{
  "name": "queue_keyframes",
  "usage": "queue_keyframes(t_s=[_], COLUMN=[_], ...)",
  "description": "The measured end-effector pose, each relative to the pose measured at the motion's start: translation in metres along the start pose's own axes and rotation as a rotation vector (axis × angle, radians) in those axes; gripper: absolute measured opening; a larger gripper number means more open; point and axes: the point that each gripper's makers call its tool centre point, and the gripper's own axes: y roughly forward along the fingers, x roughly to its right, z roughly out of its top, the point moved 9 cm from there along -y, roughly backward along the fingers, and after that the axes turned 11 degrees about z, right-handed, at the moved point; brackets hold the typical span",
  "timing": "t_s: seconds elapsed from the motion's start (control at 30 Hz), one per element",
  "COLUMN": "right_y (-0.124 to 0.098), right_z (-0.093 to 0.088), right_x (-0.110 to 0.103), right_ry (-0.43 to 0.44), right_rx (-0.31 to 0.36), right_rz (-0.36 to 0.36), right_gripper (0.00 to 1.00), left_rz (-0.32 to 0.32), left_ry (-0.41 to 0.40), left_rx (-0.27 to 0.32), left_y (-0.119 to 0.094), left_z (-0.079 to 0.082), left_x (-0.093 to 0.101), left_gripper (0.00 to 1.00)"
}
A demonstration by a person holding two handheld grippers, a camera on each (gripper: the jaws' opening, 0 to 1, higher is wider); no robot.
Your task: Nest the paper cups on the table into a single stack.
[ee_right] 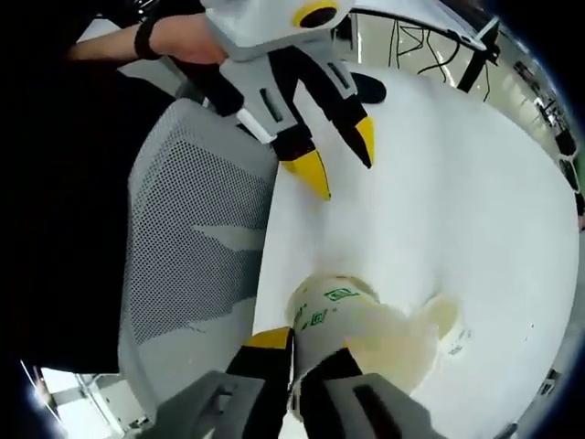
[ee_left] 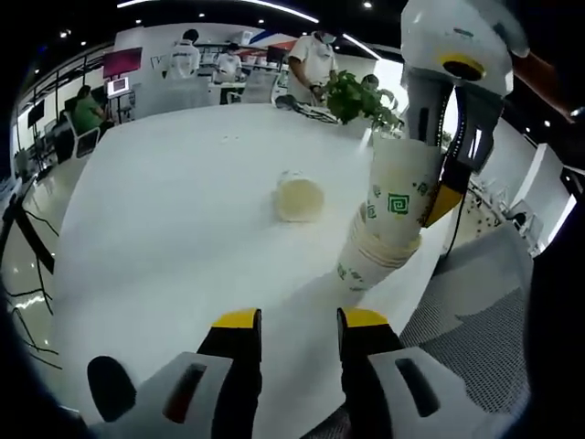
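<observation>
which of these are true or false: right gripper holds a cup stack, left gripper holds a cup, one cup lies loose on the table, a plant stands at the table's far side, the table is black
1. The right gripper is shut on the cup stack. True: its jaws pinch the top cup's rim.
2. The left gripper holds a cup. False: its jaws stand apart with nothing between them.
3. A single cup lies on its side on the table. True.
4. A green plant stands at the table's far side. True.
5. The table is black. False: it is white.
</observation>
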Motion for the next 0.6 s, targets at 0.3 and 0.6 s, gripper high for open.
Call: queue_keyframes(t_s=[0.3, 0.6], right_y=[-0.0002, -0.0033], right_z=[-0.003, -0.0057], right_x=[-0.0005, 0.0004], right_ry=[-0.006, -0.003], right_rx=[-0.008, 0.009], right_rz=[0.008, -0.004], right_gripper=[0.0, 0.03], left_rz=[-0.004, -0.013], left_ry=[0.008, 0.02], left_rx=[0.008, 0.006], left_y=[0.0027, 0.0023], left_z=[0.003, 0.0045], left_x=[-0.0046, 0.0013], left_gripper=[0.3, 0.3])
